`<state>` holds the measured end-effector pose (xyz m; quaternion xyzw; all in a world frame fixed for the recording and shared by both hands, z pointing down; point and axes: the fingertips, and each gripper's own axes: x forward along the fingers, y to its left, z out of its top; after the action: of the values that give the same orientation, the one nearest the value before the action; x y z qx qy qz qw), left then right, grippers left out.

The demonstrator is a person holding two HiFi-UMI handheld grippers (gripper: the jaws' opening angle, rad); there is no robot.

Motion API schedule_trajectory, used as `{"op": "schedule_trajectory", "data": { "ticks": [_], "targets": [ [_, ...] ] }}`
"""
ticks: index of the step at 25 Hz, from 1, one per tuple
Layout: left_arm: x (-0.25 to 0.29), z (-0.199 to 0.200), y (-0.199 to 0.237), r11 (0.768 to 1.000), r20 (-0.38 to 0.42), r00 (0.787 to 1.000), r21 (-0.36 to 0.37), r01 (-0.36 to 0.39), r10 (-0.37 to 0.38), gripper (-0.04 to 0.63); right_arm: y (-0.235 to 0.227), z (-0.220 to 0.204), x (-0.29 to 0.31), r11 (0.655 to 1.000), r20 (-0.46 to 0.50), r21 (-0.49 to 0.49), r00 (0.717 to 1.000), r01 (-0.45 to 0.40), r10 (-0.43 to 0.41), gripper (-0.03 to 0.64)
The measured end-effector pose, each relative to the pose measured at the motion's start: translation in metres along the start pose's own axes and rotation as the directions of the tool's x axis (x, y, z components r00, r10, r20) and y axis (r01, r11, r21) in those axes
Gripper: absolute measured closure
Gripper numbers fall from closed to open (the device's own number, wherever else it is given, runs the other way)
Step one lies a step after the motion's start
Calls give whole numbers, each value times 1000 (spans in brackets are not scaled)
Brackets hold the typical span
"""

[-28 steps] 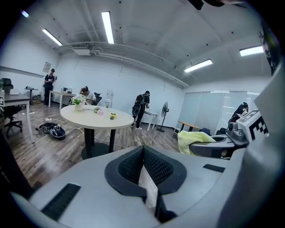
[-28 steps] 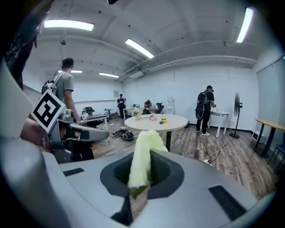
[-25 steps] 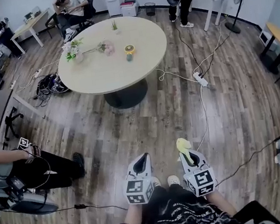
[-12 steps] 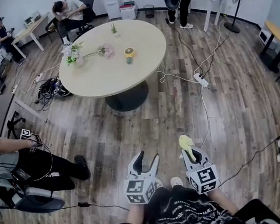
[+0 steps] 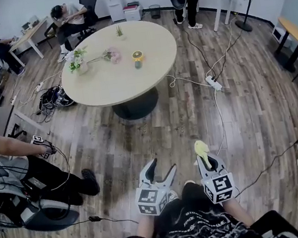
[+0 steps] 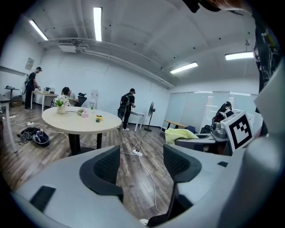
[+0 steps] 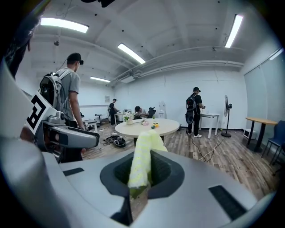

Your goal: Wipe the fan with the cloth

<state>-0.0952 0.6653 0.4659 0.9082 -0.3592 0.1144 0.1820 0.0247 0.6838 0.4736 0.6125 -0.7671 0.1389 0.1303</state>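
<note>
The right gripper (image 5: 208, 163) pinches the yellow cloth (image 5: 200, 149) tight for wiping, the left gripper (image 5: 159, 170) has just been opening its jaws on nothing, and the little yellow fan (image 5: 138, 55) stands far off on the round table (image 5: 106, 86).

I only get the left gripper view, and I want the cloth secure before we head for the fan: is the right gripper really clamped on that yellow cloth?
Observer: Yes. The right gripper view shows the right gripper with its jaws shut on the yellow cloth, which stands up out of them.
Operator: Anyone close beside us that I can't see?
Observer: The head view shows a person near our left side.
Operator: Where does the white floor cable go once my jaws hide it?
Observer: In the head view the white cable runs from the power strip across the floor and comes close beside the right gripper.
</note>
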Motion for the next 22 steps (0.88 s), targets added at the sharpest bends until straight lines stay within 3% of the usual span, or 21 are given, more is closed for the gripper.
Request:
{"op": "schedule_trajectory", "data": {
  "ticks": [9, 22],
  "targets": [
    [42, 11, 39, 999, -1, 1000, -47, -25, 25, 285, -26, 1, 49, 1000, -26, 10, 1000, 1, -1, 584],
    [168, 69, 117, 983, 4, 987, -89, -163, 164, 285, -101, 63, 198, 990, -29, -56, 991, -130, 128, 584]
  ]
}}
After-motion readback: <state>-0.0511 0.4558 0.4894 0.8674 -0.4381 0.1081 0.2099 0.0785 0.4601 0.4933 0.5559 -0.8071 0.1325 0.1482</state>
